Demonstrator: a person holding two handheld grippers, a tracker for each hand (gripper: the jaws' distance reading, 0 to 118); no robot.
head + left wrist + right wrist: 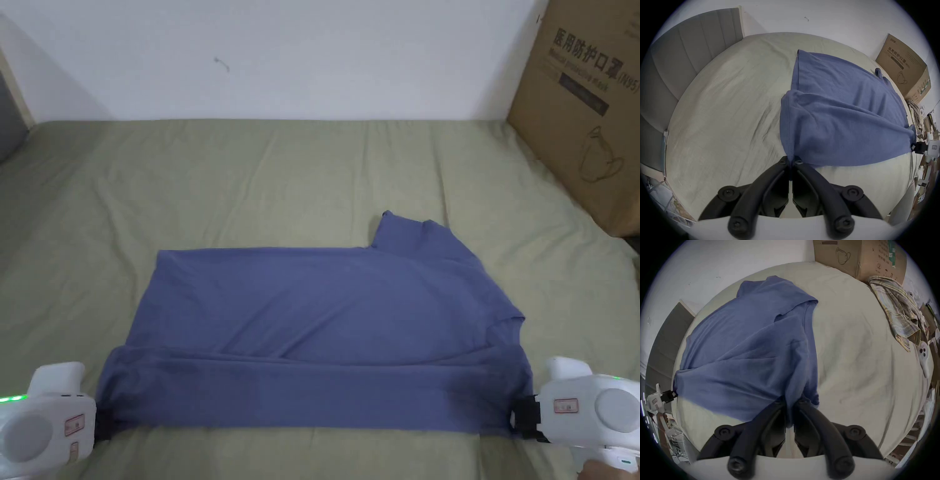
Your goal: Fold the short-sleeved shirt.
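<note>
Fingers (791,164) of the left gripper (100,425) are clamped on the shirt's (331,325) near corner at the lower left of the head view; those of the right gripper (524,417) pinch its other near corner at the lower right. Between them the blue shirt lies spread on the bed (250,175), its near edge folded over. A cardboard box (587,106) stands at the upper right.
</note>
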